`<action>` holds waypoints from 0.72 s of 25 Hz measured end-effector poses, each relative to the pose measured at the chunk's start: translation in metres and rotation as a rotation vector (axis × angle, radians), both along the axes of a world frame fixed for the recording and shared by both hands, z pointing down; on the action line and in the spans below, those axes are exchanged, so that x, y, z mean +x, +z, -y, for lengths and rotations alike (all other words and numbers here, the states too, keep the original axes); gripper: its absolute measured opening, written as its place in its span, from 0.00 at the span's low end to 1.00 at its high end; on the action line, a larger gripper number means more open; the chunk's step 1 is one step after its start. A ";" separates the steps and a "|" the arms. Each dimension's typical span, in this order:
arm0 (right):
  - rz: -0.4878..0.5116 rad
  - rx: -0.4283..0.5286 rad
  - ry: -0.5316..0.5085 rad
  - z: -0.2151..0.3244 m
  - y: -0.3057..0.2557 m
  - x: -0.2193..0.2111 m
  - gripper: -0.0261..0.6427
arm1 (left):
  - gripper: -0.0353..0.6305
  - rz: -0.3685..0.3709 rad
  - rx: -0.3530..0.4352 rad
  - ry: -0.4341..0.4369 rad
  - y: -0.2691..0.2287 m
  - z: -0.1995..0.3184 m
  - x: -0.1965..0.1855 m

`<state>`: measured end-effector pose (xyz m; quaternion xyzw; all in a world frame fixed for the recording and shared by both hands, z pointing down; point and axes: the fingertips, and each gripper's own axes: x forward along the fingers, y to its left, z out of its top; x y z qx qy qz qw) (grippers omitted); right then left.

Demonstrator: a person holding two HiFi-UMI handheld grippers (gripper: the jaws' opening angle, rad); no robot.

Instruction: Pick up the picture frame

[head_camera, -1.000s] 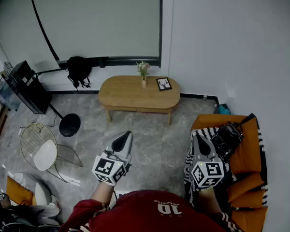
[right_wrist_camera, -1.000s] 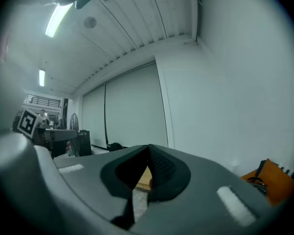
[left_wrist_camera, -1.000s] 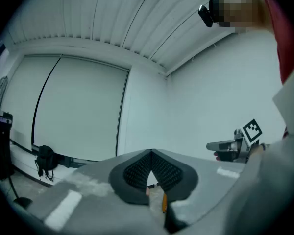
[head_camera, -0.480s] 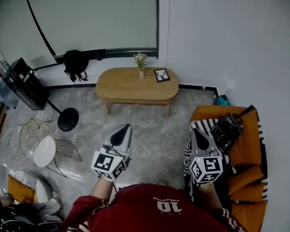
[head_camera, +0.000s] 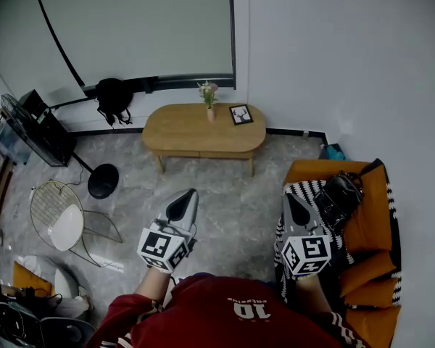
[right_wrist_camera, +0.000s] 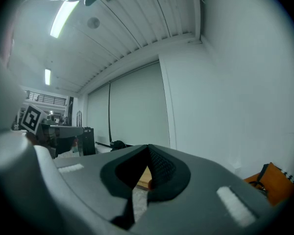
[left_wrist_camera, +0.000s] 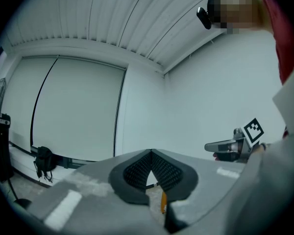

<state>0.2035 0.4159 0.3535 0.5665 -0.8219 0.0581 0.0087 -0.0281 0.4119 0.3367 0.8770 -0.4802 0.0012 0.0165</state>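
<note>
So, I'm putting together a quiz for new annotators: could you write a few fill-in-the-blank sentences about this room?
1. On the wooden table, the picture frame stands to the ____ of the flower vase, as the head view shows.
2. The left tongs and the right tongs are both ____ and hold nothing.
3. The black bag lies on the ____ sofa.
Missing words: right; shut; orange.

**Left gripper shut, level with the room**

My left gripper (left_wrist_camera: 151, 155) has its jaws together, the black mesh pads (left_wrist_camera: 134, 173) meeting at the tip with nothing between them. Beyond it a pale blind (left_wrist_camera: 73, 109) fills the far wall, and a black bag (left_wrist_camera: 43, 159) hangs below the blind's bottom edge. My right gripper (left_wrist_camera: 230, 145) shows at the right, under the ribbed ceiling (left_wrist_camera: 112, 13).
</note>
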 end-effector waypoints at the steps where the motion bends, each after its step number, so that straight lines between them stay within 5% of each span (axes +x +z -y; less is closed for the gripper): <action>1: 0.000 0.002 -0.005 -0.001 0.001 0.002 0.04 | 0.05 0.005 0.003 -0.003 0.000 -0.001 0.003; 13: 0.021 -0.066 0.013 0.019 0.037 0.021 0.04 | 0.05 0.078 -0.060 0.002 0.035 0.031 0.014; 18: -0.006 -0.089 0.023 0.051 0.040 0.014 0.04 | 0.05 0.041 -0.064 0.030 0.046 0.080 0.010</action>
